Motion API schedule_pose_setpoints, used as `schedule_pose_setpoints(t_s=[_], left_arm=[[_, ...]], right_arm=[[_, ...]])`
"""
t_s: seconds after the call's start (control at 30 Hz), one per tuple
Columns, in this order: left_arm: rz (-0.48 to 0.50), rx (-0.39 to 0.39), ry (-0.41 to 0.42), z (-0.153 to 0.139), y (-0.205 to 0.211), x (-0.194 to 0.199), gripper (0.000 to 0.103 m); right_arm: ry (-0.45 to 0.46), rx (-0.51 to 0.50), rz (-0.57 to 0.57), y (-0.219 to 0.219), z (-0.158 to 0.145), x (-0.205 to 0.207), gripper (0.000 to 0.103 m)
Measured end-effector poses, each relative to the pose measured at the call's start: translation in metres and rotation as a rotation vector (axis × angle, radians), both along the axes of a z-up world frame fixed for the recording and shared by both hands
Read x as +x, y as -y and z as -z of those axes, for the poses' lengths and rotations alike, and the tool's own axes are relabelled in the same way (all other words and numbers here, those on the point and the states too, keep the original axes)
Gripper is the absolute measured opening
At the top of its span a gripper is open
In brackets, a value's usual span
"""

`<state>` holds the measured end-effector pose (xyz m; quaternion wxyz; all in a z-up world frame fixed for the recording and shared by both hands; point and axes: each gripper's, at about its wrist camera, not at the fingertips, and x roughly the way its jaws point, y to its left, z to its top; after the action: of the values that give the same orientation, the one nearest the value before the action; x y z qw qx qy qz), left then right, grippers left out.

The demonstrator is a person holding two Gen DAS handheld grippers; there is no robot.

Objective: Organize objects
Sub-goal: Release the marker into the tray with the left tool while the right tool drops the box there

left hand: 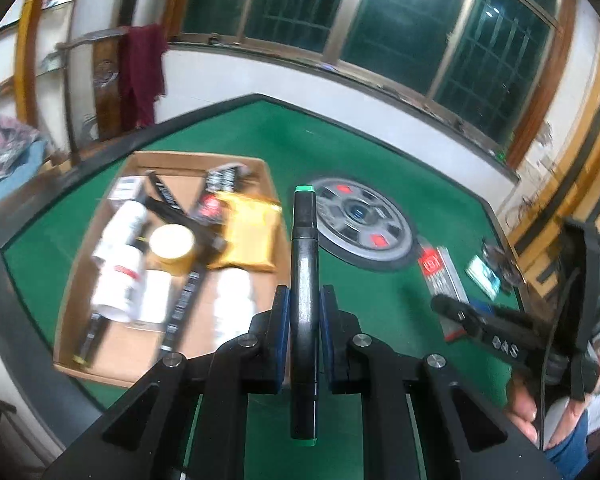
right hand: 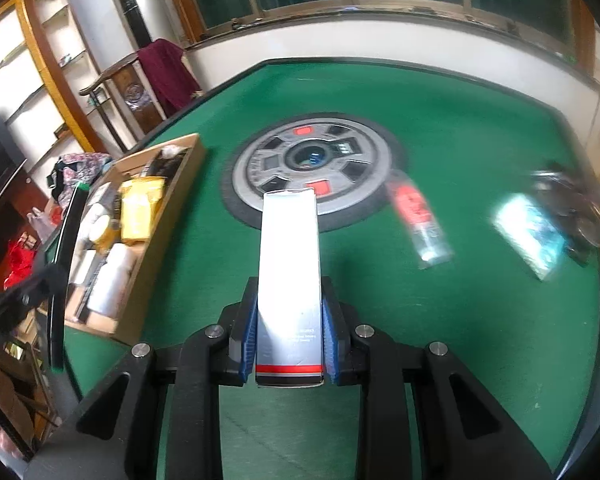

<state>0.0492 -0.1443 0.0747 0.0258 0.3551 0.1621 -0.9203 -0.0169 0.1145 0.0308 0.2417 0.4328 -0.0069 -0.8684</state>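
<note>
We have the cardboard box mostly filled; our left claw pinches a marker, our right claw a carton, while perhaps three blurred items wait on the tabletop.

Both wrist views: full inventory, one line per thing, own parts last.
table: 1, green felt, black rim
centre disc: 1, grey with red tabs, table middle
cardboard box: 1, brown, left part of table, packed with white bottles, yellow pouch, black packets (blurred)
red packet: 1, red and clear, right of disc
teal packet: 1, teal, far right, beside a dark blurred item
marker: 1, black, green ends, in left gripper
carton: 1, white, red stripe, in right gripper
left gripper: shut on marker
right gripper: shut on carton
</note>
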Motion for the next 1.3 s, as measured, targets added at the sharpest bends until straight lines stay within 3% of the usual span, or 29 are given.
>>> schedule_pose_setpoints(t_s=[0.33,0.67,0.93,1.3], left_arm=[[-0.145,0.031,0.012,0.018,0.067,0.000,0.012],[-0.154,0.054,0.046,0.043,0.098,-0.014,0.012],[-0.145,0.068,0.060,0.053,0.106,-0.018,0.012],[-0.134,0.069,0.060,0.059,0.106,-0.015,0.012]], right_arm=[[0.005,-0.043,-0.138,0.071,-0.019,0.011,0.024],[0.004,-0.003,-0.245,0.175,-0.027,-0.012,0.024],[0.074,0.032,-0.252,0.237,-0.004,-0.051,0.024],[0.142,0.028,-0.242,0.265,0.018,-0.068,0.025]])
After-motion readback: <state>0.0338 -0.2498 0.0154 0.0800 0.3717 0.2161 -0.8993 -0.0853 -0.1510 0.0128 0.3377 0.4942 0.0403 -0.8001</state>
